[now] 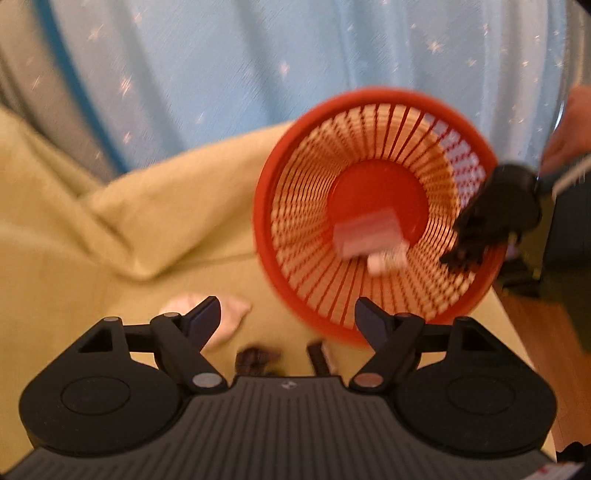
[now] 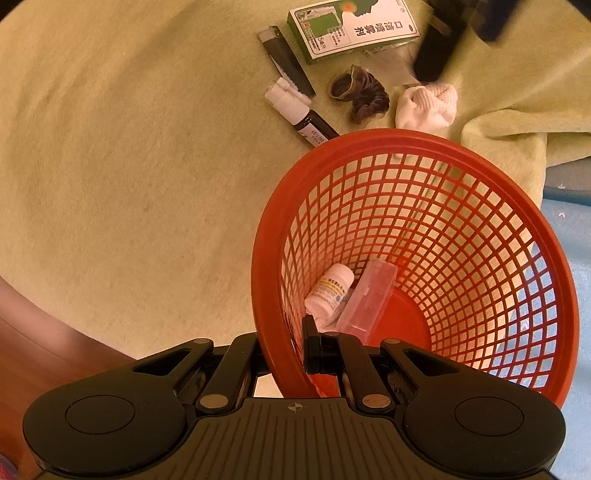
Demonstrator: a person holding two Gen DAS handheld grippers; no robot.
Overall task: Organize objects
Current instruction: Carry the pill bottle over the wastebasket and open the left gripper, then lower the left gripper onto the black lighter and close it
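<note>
Left gripper (image 1: 288,314) jaws spread, nothing between them, hovering over the yellow-green cloth. Right gripper (image 2: 309,339) clenched on the near rim of the red basket (image 2: 461,155), tilting it open. Already inside: white pill bottle (image 2: 330,291) and clear plastic case (image 2: 367,299). Leftovers lie on the cloth beyond the basket's far rim in the right wrist view: brown scrunchie (image 2: 360,96), white sock (image 2: 426,105), dark vial (image 2: 301,114), black lighter (image 2: 286,61), green box (image 2: 351,27). The left gripper is the free one, nearer the pile; scrunchie sits just below its jaws, likely next pick. Vial and lighter lie long-axis diagonal.
</note>
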